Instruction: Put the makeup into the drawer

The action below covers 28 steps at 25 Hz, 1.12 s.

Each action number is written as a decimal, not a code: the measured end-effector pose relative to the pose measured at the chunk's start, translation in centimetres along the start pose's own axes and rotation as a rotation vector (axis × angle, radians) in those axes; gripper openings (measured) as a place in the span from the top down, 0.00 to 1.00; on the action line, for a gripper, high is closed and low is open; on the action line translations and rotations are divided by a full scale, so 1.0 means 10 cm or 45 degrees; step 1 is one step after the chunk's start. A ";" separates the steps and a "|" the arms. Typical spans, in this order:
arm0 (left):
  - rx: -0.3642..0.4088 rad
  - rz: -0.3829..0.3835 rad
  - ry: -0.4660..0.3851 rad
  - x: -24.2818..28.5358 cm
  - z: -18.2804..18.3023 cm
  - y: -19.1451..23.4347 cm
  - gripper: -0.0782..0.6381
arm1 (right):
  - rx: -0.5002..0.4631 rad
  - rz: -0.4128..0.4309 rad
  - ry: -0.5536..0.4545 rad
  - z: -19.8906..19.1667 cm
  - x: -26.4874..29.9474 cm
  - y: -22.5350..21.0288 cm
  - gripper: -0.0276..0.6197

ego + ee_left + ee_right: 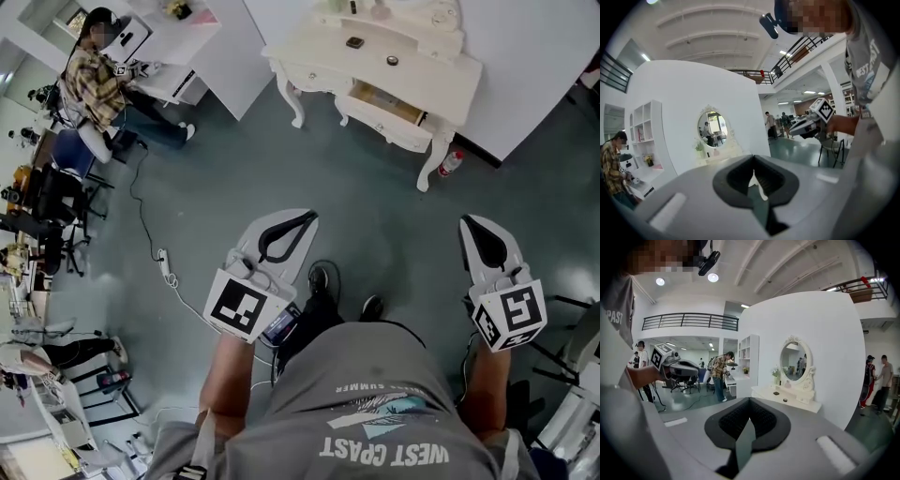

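**Holding both claws shut and empty, short of the desk**

Head view: the left claw [307,220] and the right claw [473,225] are held out over the grey floor [375,206], well apart from each other. Each has its jaws closed together with nothing in them. Ahead stands the cream desk [441,70] against a white wall, its drawer [386,103] pulled open. The makeup [355,42], a small dark piece, lies on the desk top with a small round piece [392,61] near it. Both are well apart from the claws. A bottle [450,163] lies on the floor just beside a desk leg. A person [94,70] in a plaid shirt is at upper left.

Left gripper view: the jaws meet at their tips, and only background shows through the loop of the pads. An oval mirror [711,128] hangs on the white wall beyond. The right claw shows at the right, held in a hand.

Right gripper view: the jaws are closed, with nothing between them. The desk stands under the mirror, right of centre, with the makeup on its top. Two people [876,380] stand at far right.
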<state>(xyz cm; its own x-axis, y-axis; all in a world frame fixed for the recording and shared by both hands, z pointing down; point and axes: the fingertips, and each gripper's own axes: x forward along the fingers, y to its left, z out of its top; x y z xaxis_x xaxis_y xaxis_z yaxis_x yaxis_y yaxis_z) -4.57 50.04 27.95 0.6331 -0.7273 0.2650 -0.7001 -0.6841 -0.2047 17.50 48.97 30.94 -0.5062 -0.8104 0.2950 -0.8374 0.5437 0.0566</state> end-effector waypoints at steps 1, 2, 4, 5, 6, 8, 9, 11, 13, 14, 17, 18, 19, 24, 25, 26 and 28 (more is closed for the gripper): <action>-0.001 -0.006 -0.004 0.02 -0.01 0.02 0.89 | 0.001 -0.006 0.006 -0.01 0.03 -0.01 0.95; -0.003 -0.014 -0.007 0.05 -0.02 0.05 0.89 | 0.003 -0.012 0.011 -0.02 0.06 -0.02 0.95; -0.009 -0.036 -0.012 0.10 -0.05 0.12 0.89 | 0.005 -0.028 0.021 -0.02 0.13 -0.03 0.95; -0.013 -0.047 -0.015 0.13 -0.08 0.17 0.89 | 0.005 -0.039 0.025 -0.01 0.18 -0.02 0.95; -0.017 -0.059 -0.020 0.16 -0.10 0.24 0.89 | 0.006 -0.051 0.029 0.00 0.23 -0.02 0.95; -0.024 -0.082 -0.030 0.21 -0.14 0.39 0.89 | 0.012 -0.075 0.034 0.04 0.36 0.00 0.95; -0.027 -0.093 -0.035 0.24 -0.16 0.48 0.89 | 0.016 -0.087 0.037 0.06 0.43 0.01 0.95; -0.027 -0.117 -0.045 0.32 -0.17 0.67 0.89 | 0.021 -0.114 0.044 0.12 0.57 0.01 0.95; -0.020 -0.150 -0.058 0.40 -0.15 0.87 0.89 | 0.028 -0.147 0.049 0.20 0.72 -0.01 0.95; -0.018 -0.167 -0.062 0.45 -0.15 0.97 0.89 | 0.031 -0.164 0.051 0.24 0.79 -0.01 0.95; -0.007 -0.210 -0.078 0.60 -0.15 1.31 0.89 | 0.043 -0.212 0.052 0.38 1.06 -0.01 0.95; -0.001 -0.225 -0.088 0.65 -0.15 1.42 0.89 | 0.044 -0.225 0.049 0.42 1.15 0.01 0.95; 0.005 -0.241 -0.099 0.69 -0.15 1.52 0.89 | 0.044 -0.239 0.047 0.45 1.24 0.02 0.95; 0.012 -0.311 -0.139 0.81 -0.19 1.94 0.89 | 0.043 -0.309 0.057 0.60 1.57 0.09 0.95; 0.009 -0.323 -0.144 0.81 -0.19 2.03 0.89 | 0.044 -0.323 0.058 0.64 1.64 0.12 0.95; 0.006 -0.333 -0.146 0.81 -0.20 2.12 0.89 | 0.045 -0.334 0.059 0.68 1.71 0.14 0.95; 0.004 -0.349 -0.147 0.83 -0.23 2.30 0.89 | 0.047 -0.349 0.060 0.76 1.85 0.18 0.95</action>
<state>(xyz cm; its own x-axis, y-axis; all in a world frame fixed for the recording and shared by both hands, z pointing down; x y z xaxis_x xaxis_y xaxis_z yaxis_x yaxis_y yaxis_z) -16.19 28.43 27.62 0.8318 -0.5170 0.2019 -0.4972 -0.8558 -0.1432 5.05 33.29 29.21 -0.2502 -0.9146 0.3176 -0.9492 0.2964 0.1060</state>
